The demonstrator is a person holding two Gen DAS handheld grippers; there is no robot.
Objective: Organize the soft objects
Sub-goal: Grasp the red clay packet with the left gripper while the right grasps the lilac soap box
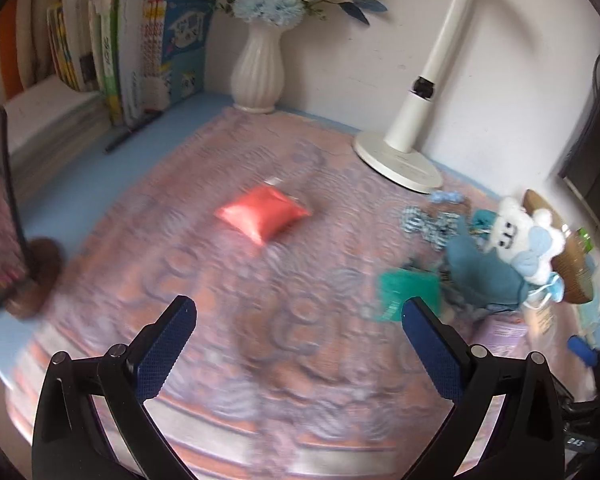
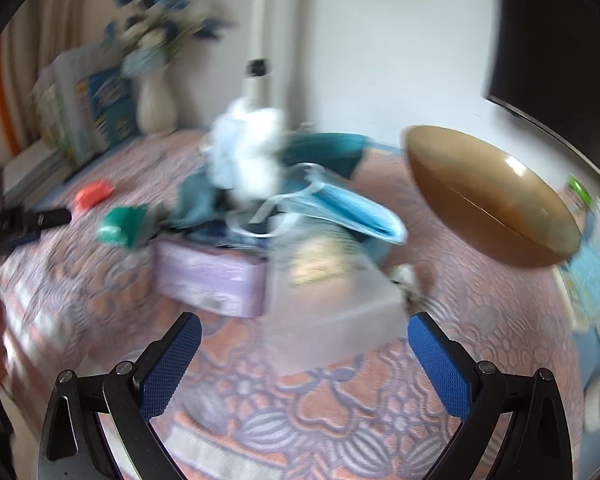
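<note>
Patterned pink-and-lilac woven cloth (image 1: 260,280) covers the desk in both views. Left gripper (image 1: 298,308) hangs above bare cloth, blue-padded jaws spread wide, nothing between them. Right gripper (image 2: 304,326) likewise gapes empty, low over the cloth, just in front of a translucent plastic box (image 2: 332,312).

Left wrist view only: small red satin cushion (image 1: 265,216) lies alone mid-cloth, sharply seen; behind it a white ribbed vase of blue and white flowers (image 1: 257,70), a row of upright books (image 1: 112,60) and a white lamp base (image 1: 398,162). Pile of soft things sits far right: white-and-blue plush toy (image 1: 524,240) on a teal fabric bundle (image 1: 484,276), a green packet (image 1: 410,288) beside it.

Right wrist view, heavily blurred: same pile from close range. Plush toy (image 2: 248,160) on top, pale blue face mask (image 2: 352,208) draped at the translucent box's far edge, lilac box (image 2: 212,276) touching the translucent box's left side. Brown oval bowl (image 2: 492,196) stands tilted at right. Cushion (image 2: 94,194) shows here as a small red blob at far left, well apart from the pile.
</note>
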